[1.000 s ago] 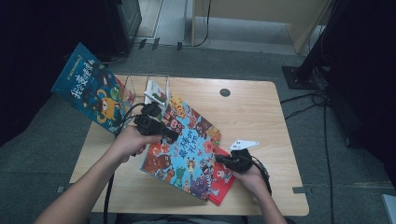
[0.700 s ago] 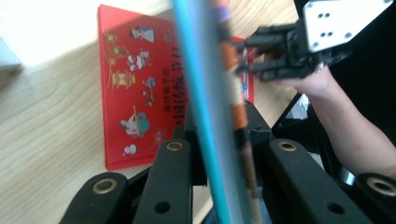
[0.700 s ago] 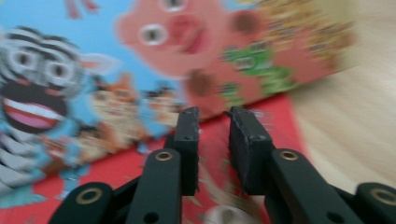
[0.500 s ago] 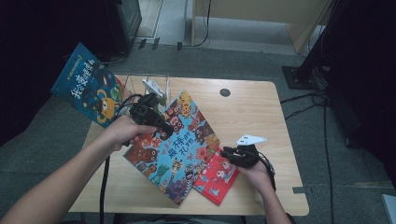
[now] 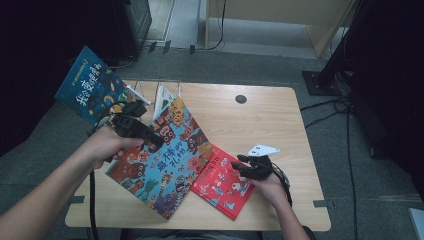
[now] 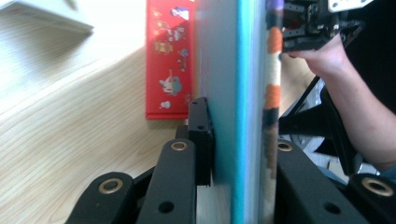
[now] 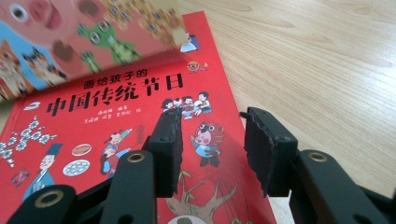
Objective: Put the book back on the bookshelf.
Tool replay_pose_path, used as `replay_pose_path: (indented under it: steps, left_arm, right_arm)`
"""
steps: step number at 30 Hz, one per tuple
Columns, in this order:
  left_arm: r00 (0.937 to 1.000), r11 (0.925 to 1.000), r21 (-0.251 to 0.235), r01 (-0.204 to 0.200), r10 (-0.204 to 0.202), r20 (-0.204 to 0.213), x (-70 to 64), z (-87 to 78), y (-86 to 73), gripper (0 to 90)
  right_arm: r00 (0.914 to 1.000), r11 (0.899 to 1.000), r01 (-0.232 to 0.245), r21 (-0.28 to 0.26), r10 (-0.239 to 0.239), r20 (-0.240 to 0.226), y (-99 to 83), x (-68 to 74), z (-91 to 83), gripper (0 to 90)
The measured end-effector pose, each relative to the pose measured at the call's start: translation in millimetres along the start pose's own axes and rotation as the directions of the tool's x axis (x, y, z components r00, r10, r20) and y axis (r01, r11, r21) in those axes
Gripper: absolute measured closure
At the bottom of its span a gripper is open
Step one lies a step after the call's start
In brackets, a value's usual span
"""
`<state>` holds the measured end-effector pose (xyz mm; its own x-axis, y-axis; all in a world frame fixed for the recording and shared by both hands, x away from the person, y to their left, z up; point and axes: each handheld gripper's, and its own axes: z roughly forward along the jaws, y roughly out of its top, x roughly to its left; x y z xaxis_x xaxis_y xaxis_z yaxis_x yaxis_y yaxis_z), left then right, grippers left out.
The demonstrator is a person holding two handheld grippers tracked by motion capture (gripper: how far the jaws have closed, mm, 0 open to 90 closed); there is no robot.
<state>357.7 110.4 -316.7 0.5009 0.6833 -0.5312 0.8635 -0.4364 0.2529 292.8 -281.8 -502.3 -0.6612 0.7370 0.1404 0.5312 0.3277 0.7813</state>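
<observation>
My left gripper is shut on the left edge of a large, colourful animal picture book and holds it tilted over the table's left half. In the left gripper view the book's teal edge is clamped between the jaws, with one pad pressed flat against it. A red picture book lies flat near the front edge, partly under the colourful one. My right gripper hovers open just over the red book's right side. The right gripper view shows the red cover between and beneath the spread fingers.
A wire book rack stands at the back left of the wooden table, with a blue book leaning out of it and a white one beside it. A black grommet sits near the back edge. Cables lie on the floor at the right.
My left gripper has swung the colourful book leftwards and off the red book, so more of the red cover shows. The right gripper has stayed over the red book's right side.
</observation>
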Motion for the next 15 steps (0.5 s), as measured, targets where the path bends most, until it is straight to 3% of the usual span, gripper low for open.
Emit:
replay_pose_path:
  steps: [6, 15]
  left_arm:
    - [0.9987, 0.9973, -0.053, 0.052, -0.051, 0.005, 11.2, -25.9, -22.4, 80.6]
    - [0.9921, 0.9868, -0.105, 0.123, -0.125, -0.011, 30.6, -53.7, -55.6, 80.6]
  right_arm:
    - [1.0000, 1.000, 0.008, 0.001, -0.008, -0.004, 1.3, -1.5, 4.9, 57.2]
    - [0.9996, 0.997, 0.027, 0.065, -0.027, -0.005, 4.5, 0.6, 14.8, 57.1]
